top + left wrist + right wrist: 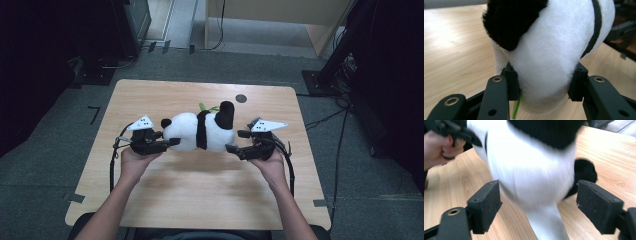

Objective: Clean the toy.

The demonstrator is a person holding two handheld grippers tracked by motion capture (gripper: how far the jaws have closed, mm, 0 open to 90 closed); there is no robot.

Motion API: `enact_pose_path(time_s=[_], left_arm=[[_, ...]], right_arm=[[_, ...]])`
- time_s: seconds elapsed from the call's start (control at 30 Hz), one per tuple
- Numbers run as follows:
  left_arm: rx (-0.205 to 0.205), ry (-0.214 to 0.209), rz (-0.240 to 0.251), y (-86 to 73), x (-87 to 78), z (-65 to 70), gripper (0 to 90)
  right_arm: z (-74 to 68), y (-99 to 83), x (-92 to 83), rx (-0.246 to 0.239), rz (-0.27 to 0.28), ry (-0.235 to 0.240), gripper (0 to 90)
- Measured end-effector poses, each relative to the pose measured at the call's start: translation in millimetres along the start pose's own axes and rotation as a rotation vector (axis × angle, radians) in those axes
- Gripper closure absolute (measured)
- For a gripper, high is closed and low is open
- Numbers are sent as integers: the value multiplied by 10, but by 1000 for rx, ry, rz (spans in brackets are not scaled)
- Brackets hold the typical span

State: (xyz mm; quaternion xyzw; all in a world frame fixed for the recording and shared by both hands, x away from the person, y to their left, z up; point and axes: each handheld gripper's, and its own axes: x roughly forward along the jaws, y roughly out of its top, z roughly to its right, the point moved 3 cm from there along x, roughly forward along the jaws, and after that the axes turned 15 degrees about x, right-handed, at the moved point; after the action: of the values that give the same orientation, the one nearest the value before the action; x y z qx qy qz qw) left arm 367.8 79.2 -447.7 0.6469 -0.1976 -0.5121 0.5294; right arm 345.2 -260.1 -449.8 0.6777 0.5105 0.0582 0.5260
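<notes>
A black-and-white panda plush (200,131) lies across the middle of the wooden table (200,200). My left gripper (170,142) is shut on the plush's left end; in the left gripper view both pads press into the white fur of the panda plush (549,57), with a green strand hanging below. My right gripper (237,141) is open at the plush's right end. In the right gripper view its pads (486,205) stand wide apart on either side of the white body of the panda plush (534,175) without touching it. A black limb sticks up near the right end.
A small dark round mark (241,98) sits on the table behind the plush. Something green (207,107) pokes out behind the plush. Cables trail from both grippers down toward the person's forearms. Dark equipment and floor cables surround the table.
</notes>
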Motion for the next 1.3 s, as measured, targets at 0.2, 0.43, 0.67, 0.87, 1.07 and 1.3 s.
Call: enact_pose_path(time_s=[0.2, 0.43, 0.67, 0.87, 1.07, 1.3], left_arm=[[-34, -54, -52, 42, 45, 41, 548], [-91, -75, -56, 81, 127, 135, 533], [-103, -37, -71, 63, 205, 183, 484], [-37, 3, -50, 35, 254, 178, 313], [71, 43, -5, -3, 229, 169, 239], [154, 52, -31, -117, 212, 173, 239]], right_arm=[[-12, -63, 149, -1, 0, 80, 144], [-50, -73, 231, 16, -38, 63, 136], [-122, -90, 287, -85, -46, -121, 292], [-108, -42, 239, -14, -41, -141, 447], [-55, 44, 126, 76, -37, -131, 465], [10, 118, -51, 188, -21, -117, 466]])
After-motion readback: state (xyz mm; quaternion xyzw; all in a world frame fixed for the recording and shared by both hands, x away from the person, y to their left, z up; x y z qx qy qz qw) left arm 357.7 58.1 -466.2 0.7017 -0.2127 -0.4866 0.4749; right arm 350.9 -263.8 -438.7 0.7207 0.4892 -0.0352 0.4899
